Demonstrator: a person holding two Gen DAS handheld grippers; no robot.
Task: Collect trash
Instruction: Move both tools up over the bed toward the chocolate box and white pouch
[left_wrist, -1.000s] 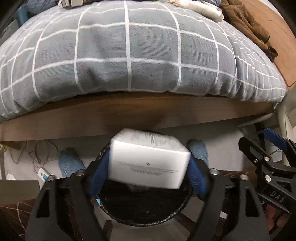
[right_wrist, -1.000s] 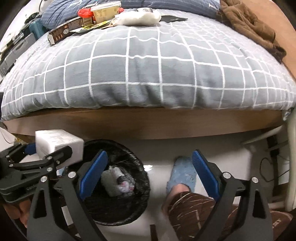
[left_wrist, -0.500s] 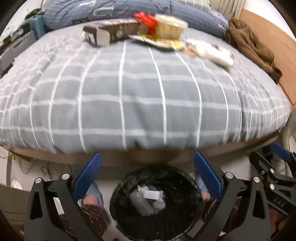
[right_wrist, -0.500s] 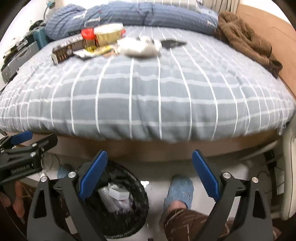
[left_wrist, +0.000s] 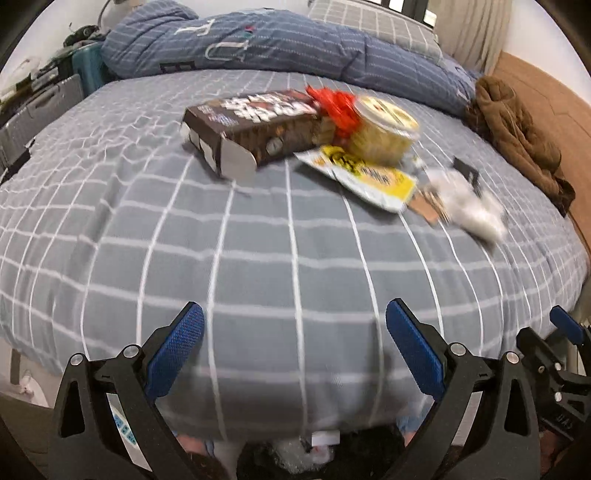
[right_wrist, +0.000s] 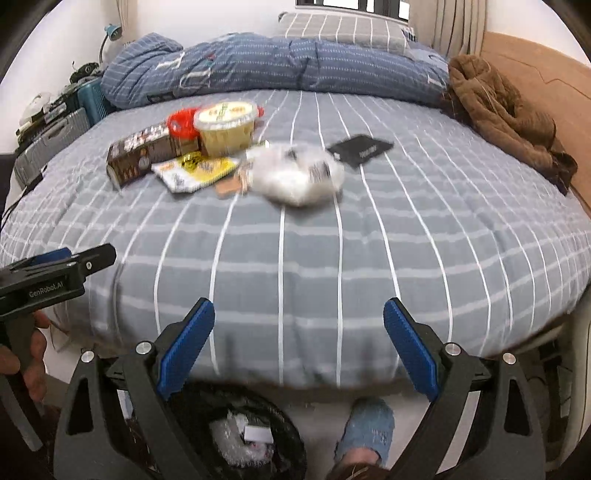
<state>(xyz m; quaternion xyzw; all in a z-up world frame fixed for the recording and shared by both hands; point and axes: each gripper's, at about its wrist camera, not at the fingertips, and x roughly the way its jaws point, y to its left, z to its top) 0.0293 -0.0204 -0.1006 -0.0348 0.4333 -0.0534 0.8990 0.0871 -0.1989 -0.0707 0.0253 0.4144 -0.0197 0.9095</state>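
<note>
1. Trash lies in a loose cluster on the far middle of a bed (left_wrist: 280, 258) covered with a grey quilt crossed by white lines, as seen from the left wrist camera. The cluster holds a brown carton (left_wrist: 251, 129) lying on its side, a red wrapper (left_wrist: 334, 105), a round yellow tub (left_wrist: 384, 129), a flat yellow packet (left_wrist: 369, 175) and a crumpled white bag (left_wrist: 469, 206).
2. Same view: the left gripper (left_wrist: 295, 347) hangs over the near edge of the bed, its blue-padded jaws spread wide with nothing between them; they have just finished opening.
3. Same view: a rolled blue duvet (left_wrist: 295, 48) lies across the head of the bed, and a brown garment (left_wrist: 517, 136) sits by the wooden headboard on the right. Motion blur softens the trash, so any print on it is unreadable. At the bottom edge, a black bin (left_wrist: 314, 458) is mostly cut off.
4. Right wrist view: the right gripper (right_wrist: 299, 350) also stands wide open and empty, near the foot of the bed.
5. Same view: the trash cluster sits left of centre, with a dark flat item (right_wrist: 360, 149), possibly a wallet or pouch, just beyond the white bag.
6. Same view: below, on a pale floor, the black bin already holds white scraps, and a blue slipper (right_wrist: 365, 432) stands beside it.
</note>
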